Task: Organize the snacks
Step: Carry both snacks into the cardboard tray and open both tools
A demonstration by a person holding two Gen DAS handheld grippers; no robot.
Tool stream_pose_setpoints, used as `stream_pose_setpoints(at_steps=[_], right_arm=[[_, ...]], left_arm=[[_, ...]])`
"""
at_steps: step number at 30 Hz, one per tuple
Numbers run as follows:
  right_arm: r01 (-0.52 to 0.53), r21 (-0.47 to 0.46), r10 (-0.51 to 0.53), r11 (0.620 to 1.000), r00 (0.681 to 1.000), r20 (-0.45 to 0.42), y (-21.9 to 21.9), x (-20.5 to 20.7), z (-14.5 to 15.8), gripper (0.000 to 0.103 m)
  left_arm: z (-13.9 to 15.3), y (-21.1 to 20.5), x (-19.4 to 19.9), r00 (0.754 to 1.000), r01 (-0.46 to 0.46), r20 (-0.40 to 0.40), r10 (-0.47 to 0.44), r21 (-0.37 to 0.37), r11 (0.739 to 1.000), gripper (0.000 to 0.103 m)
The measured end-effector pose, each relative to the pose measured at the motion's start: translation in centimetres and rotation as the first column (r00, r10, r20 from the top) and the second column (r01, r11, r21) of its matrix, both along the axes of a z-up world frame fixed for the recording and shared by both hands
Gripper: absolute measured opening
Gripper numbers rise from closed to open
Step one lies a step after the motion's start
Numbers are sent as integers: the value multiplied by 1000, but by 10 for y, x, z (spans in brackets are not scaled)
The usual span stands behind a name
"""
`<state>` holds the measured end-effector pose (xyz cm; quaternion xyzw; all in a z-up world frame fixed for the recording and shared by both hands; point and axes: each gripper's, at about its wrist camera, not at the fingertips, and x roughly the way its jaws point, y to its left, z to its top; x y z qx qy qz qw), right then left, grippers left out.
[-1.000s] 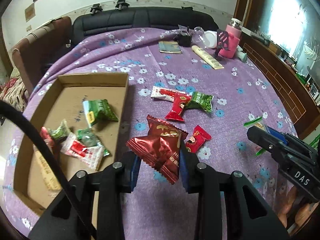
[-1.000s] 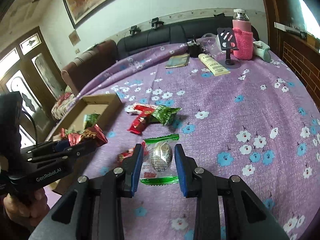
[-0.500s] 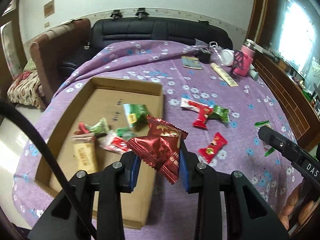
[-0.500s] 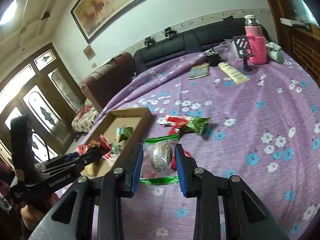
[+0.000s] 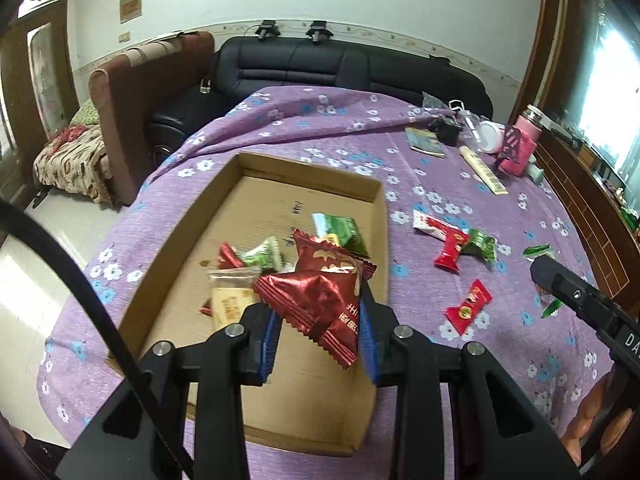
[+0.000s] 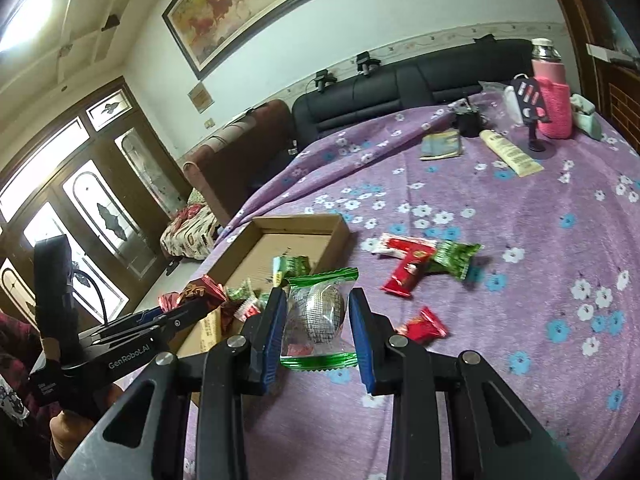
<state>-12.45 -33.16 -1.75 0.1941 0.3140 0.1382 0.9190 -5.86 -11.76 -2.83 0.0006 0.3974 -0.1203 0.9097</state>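
Observation:
My left gripper is shut on a dark red foil snack packet and holds it above the shallow cardboard box, over its near right part. Several wrapped snacks lie in the box. My right gripper is shut on a clear green-edged snack packet, held above the purple cloth just right of the box. The left gripper with its red packet also shows in the right wrist view. Loose red and green snacks and a small red one lie on the cloth.
The table has a purple flowered cloth. At its far right stand a pink bottle, a yellow tube, a booklet and small items. A black sofa and a brown armchair stand behind.
Both grippers have moved left with their packets. The left gripper went from over the cloth to over the box; the right gripper came near the box's right side.

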Motion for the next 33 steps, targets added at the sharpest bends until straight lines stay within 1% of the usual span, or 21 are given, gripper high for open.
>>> stream_pose_setpoints(at_steps=[5, 13, 23, 33], right_arm=[[-26, -7, 26, 1000, 1000, -2, 14, 14, 0, 31], [-64, -7, 64, 998, 998, -27, 36, 41, -8, 31], [-79, -2, 79, 997, 996, -42, 47, 57, -13, 31], [-93, -6, 93, 996, 994, -55, 55, 69, -18, 31]], left_arm=[[-3, 15, 7, 1000, -30, -7, 30, 0, 1000, 36], [-11, 30, 22, 998, -58, -29, 58, -1, 998, 36], [-19, 41, 34, 996, -74, -47, 74, 3, 997, 36], [-21, 47, 40, 995, -84, -51, 84, 3, 996, 36]])
